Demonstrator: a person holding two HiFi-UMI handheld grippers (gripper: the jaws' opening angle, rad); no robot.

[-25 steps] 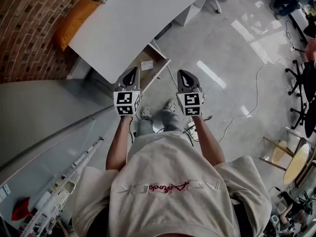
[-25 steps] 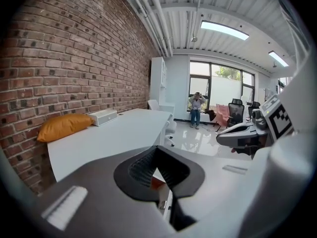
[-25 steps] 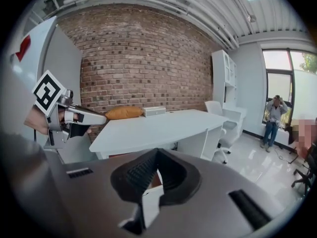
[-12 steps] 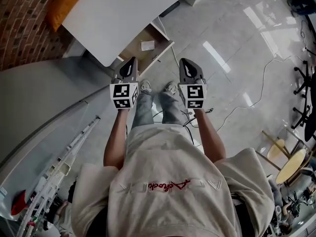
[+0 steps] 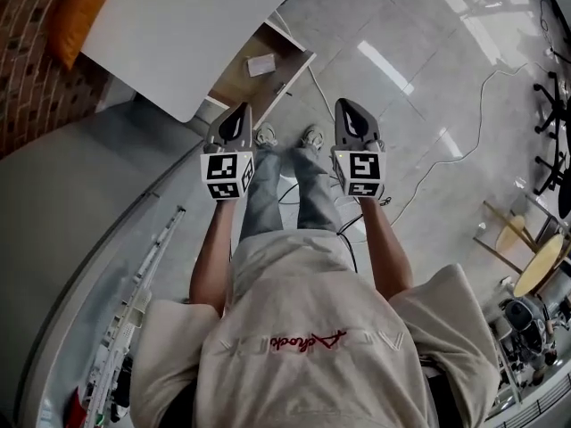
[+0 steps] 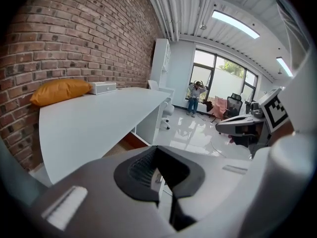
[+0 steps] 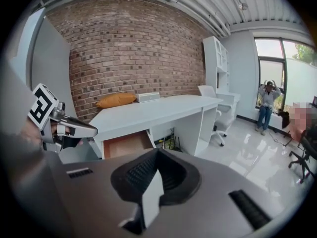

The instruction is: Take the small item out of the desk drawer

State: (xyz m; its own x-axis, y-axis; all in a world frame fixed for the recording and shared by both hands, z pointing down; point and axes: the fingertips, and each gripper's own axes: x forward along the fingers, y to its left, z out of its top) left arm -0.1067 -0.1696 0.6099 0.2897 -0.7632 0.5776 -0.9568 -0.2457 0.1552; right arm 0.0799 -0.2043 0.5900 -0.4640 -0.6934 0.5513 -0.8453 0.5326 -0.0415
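The white desk [image 5: 178,25] stands at the upper left of the head view. Its wooden drawer [image 5: 234,83] is pulled open, and a small white item [image 5: 261,63] lies flat inside. My left gripper [image 5: 242,111] is held in the air just short of the drawer's front, shut and with nothing in it. My right gripper [image 5: 345,105] hovers level with it over the floor, right of the drawer, also shut and empty. The left gripper view shows my left gripper [image 6: 158,150] pointing past the desk edge. The right gripper view shows my right gripper [image 7: 158,151] aimed at the drawer [image 7: 128,145].
An orange cushion [image 5: 76,7] and a white box [image 6: 102,87] rest on the desk against the brick wall. Cables [image 5: 428,176] trail over the shiny floor. Office chairs [image 5: 553,132] stand at the right, and a person [image 7: 267,105] is far off by the window.
The person has stepped toward the desk, so the open drawer now sits closer to both grippers. Both grippers stayed shut and side by side.
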